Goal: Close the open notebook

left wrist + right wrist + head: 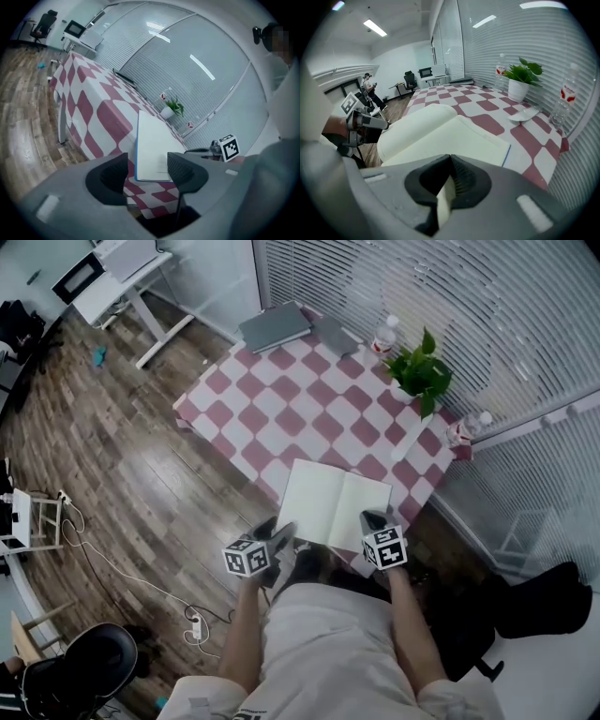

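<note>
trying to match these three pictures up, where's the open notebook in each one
Head view: the open notebook lies lower middle, at the near edge of the table.
Left gripper view: open notebook at centre, stretching away just beyond the gap between the jaws.
Right gripper view: open notebook fills the middle, directly above the jaws.
Shared landmark: the potted plant, beyond the notebook by the blinds.

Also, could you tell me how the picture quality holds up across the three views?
Head view: fisheye bows the blinds, glare sheens the wood floor. Left gripper view: dark vignetted corners, light streaks reflected on the blinds. Right gripper view: notebook bright, plant sharp.
</note>
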A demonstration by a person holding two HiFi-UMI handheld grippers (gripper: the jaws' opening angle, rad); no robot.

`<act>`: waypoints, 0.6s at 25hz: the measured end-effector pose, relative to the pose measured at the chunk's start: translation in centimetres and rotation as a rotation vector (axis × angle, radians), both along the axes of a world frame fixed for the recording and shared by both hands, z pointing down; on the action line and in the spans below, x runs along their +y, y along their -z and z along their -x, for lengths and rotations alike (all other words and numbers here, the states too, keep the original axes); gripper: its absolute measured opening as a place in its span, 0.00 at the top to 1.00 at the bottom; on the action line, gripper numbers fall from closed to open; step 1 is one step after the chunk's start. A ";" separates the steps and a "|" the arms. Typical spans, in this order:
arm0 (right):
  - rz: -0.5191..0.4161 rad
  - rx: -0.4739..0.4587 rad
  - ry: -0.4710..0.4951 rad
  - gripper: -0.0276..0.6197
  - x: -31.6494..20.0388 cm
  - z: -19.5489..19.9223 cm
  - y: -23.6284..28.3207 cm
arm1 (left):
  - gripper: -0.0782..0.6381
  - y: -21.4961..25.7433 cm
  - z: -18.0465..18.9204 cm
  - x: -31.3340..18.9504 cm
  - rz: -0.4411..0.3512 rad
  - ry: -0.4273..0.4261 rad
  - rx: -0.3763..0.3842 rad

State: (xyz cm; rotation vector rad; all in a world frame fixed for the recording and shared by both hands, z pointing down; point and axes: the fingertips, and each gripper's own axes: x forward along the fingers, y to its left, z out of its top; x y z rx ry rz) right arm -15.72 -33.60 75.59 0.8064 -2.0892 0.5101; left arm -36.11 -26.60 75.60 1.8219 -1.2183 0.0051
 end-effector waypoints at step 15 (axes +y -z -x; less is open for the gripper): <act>-0.083 0.014 0.011 0.95 0.0 0.0 -0.1 | 0.70 2.5 -0.5 -0.6 -0.044 -0.018 -0.080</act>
